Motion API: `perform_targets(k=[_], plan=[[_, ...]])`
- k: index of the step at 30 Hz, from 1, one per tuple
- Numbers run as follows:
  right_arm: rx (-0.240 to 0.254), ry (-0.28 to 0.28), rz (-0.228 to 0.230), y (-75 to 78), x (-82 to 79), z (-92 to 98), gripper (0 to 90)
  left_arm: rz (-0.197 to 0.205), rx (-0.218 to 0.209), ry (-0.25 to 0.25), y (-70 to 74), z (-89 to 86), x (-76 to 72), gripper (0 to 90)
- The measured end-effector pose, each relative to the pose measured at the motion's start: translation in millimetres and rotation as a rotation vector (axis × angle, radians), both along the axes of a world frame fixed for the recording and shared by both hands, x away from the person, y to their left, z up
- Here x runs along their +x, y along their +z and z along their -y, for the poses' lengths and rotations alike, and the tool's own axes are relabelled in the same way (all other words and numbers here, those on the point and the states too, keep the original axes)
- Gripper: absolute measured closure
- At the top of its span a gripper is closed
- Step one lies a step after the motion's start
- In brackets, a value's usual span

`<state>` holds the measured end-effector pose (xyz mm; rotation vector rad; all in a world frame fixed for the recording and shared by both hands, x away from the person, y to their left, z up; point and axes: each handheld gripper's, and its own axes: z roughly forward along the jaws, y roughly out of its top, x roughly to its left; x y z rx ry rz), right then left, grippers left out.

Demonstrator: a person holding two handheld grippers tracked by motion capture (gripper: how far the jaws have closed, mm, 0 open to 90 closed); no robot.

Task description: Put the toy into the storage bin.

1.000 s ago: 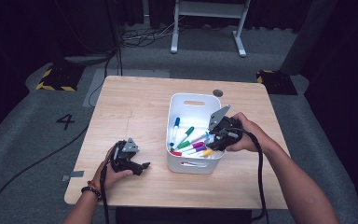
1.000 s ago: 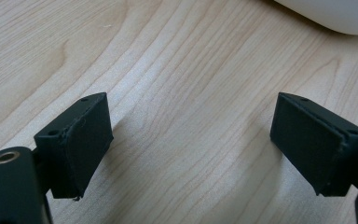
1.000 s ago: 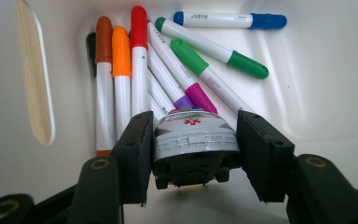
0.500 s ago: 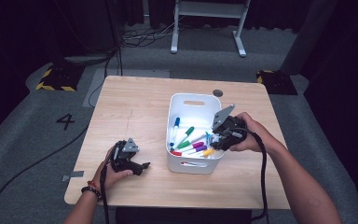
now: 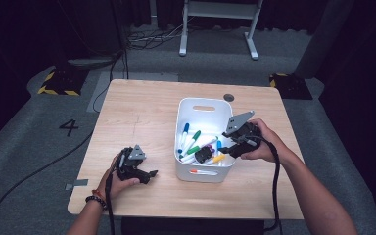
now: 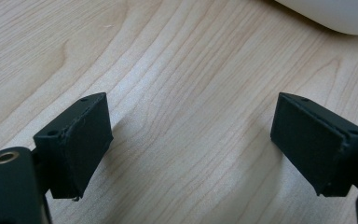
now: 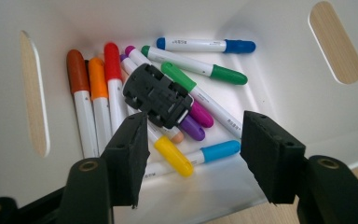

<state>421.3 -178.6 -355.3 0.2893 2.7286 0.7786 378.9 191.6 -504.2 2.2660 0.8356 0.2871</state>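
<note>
Jaws of the right gripper (image 7: 193, 154) have just been opening, nothing between them, above the small black toy car (image 7: 157, 95) lying on coloured markers (image 7: 95, 100) inside the white plastic bin (image 5: 203, 172); best lift straight out, clear of the rim. Left gripper (image 6: 191, 144) rests agape on the wooden bench (image 5: 142, 107).

Past your table (image 5: 142, 112) stand a white frame (image 5: 218, 19), cables (image 5: 147, 36) and a striped block (image 5: 58, 81); a 4 (image 5: 70, 127) marks the floor, and a small disc (image 5: 229, 97), perhaps a grommet, sits in the tabletop.
</note>
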Motion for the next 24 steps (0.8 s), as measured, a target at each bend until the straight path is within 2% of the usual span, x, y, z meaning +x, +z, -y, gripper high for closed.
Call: perform_targets(k=[2, 4, 6, 10, 11, 12, 15, 17, 19, 24], plan=[[0.016, -0.011, -0.007, -1.0, -0.2, 0.6, 40.6, -0.001, 0.001, -0.001, 0.1, -0.1, 0.0, 12.7], [0.024, -0.012, 0.003, -3.2, 0.7, 1.7, 39.6, 0.0, 0.0, 0.0, 0.0, 0.0, 0.0, 12.7], [0.028, -0.039, 0.026, -4.1, 1.0, 2.8, 39.0, 0.0, 0.0, 0.0, 0.0, 0.0, 0.0, 12.7], [0.057, -0.073, 0.017, -3.2, 0.3, 5.5, 36.5, 0.0, 0.0, 0.0, 0.1, 0.0, 0.0, 12.7], [0.071, -0.086, 0.039, -2.6, 0.7, 7.4, 34.2, -0.001, 0.001, -0.001, 0.1, -0.1, 0.1, 12.7], [0.071, -0.098, 0.033, -1.3, -0.1, 8.2, 33.6, -0.001, 0.001, 0.0, 0.1, 0.0, 0.0, 12.7], [0.113, -0.122, 0.058, -0.3, 0.0, 11.5, 29.5, 0.0, 0.0, 0.0, 0.0, 0.0, 0.0, 12.7], [0.11, -0.129, 0.059, 0.8, -0.4, 12.7, 29.5, 0.0, -0.002, 0.001, -0.1, 0.1, -0.1, 12.7], [0.134, -0.167, 0.084, 3.4, -1.9, 18.2, 27.3, -0.001, 0.001, -0.001, 0.1, -0.1, 0.0, 12.7], [0.154, -0.181, 0.101, 7.7, -5.9, 28.4, 26.6, -0.001, 0.002, -0.001, 0.2, -0.1, 0.0, 12.7]])
